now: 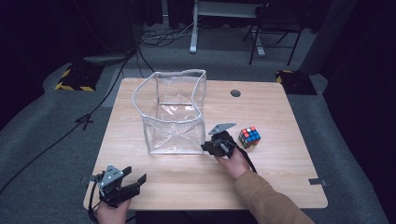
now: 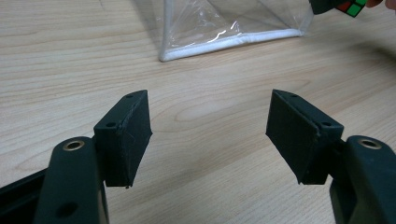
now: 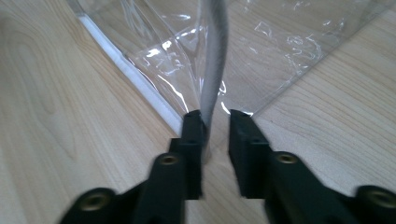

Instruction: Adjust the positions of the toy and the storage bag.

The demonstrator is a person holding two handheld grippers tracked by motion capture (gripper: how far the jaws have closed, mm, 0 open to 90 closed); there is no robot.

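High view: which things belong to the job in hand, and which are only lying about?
In the job:
- bag, its seam in the right gripper
- probably the cube beside it

Lying about:
- left gripper, open and idle
- cables and chair on the floor

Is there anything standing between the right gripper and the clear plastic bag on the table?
Nothing visible does. The right gripper is already at the near right corner of the clear bag, with its jaws closed on the grey corner seam. The colour cube lies farther right, apart from the bag.
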